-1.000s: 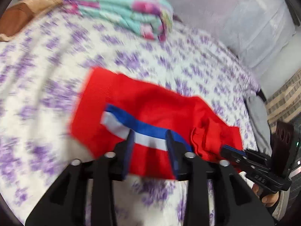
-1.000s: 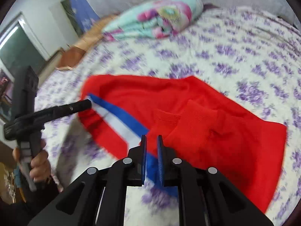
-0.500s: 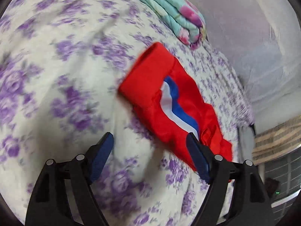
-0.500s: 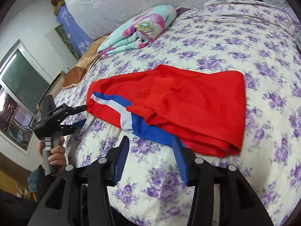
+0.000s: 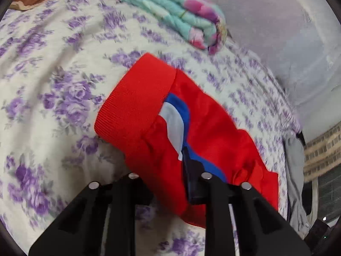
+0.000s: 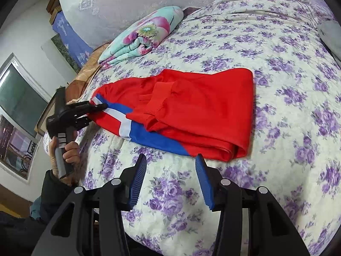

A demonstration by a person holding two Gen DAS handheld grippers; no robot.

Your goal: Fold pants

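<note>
Bed [image 6: 277, 42], covered by a white sheet printed with purple flowers, carrying every item shown. Folded quilt [image 6: 145, 36] in turquoise with pink blossoms, lying near the head of the bed, well apart from the garment. Red pants [image 6: 202, 106] with a blue-and-white side stripe, lying folded over on the middle of the bed; one ribbed cuff [image 6: 157, 100] rests on top of the folded layers, and a second ribbed band [image 5: 136, 104] shows at the end nearest the left wrist camera. Left gripper [image 5: 170, 170], its jaws pinching the striped end of the pants, red cloth bunched between them. Right gripper [image 6: 170, 175], its jaws spread wide, hovering over bare sheet just beside the near edge of the pants, touching nothing.
</note>
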